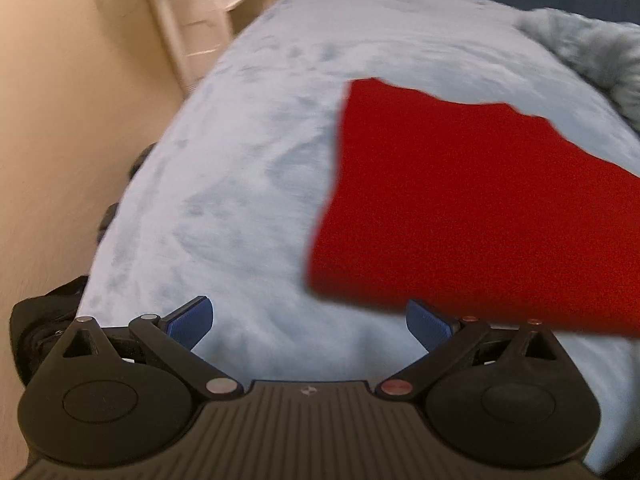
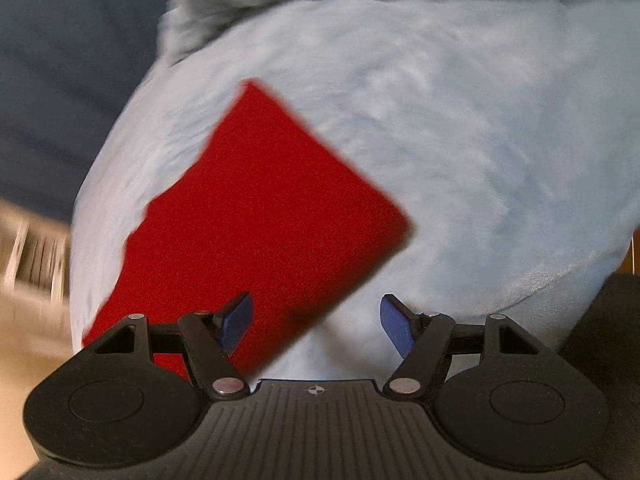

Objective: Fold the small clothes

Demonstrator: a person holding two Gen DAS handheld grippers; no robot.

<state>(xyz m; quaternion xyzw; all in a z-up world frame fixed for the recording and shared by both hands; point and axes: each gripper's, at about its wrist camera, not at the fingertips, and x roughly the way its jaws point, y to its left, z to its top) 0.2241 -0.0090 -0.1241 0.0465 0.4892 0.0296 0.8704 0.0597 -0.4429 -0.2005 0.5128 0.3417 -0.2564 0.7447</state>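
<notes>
A red garment point(image 1: 472, 208) lies flat in a neat rectangle on a pale blue plush blanket point(image 1: 248, 184). In the left wrist view it fills the right half, and my left gripper point(image 1: 310, 326) hangs open above the blanket just off its near left corner, with nothing between the blue pads. The right wrist view shows the same red garment point(image 2: 256, 224) lying diagonally. My right gripper point(image 2: 316, 326) is open over its near right corner, the left pad above red cloth, the right pad above the blanket point(image 2: 460, 152). Both views are motion-blurred.
A rumpled grey throw point(image 1: 592, 52) lies bunched at the far end of the bed. A beige floor point(image 1: 60, 140) and a white shelf unit point(image 1: 208, 12) lie to the left. A dark object point(image 1: 44, 320) sits at the bed's near left edge.
</notes>
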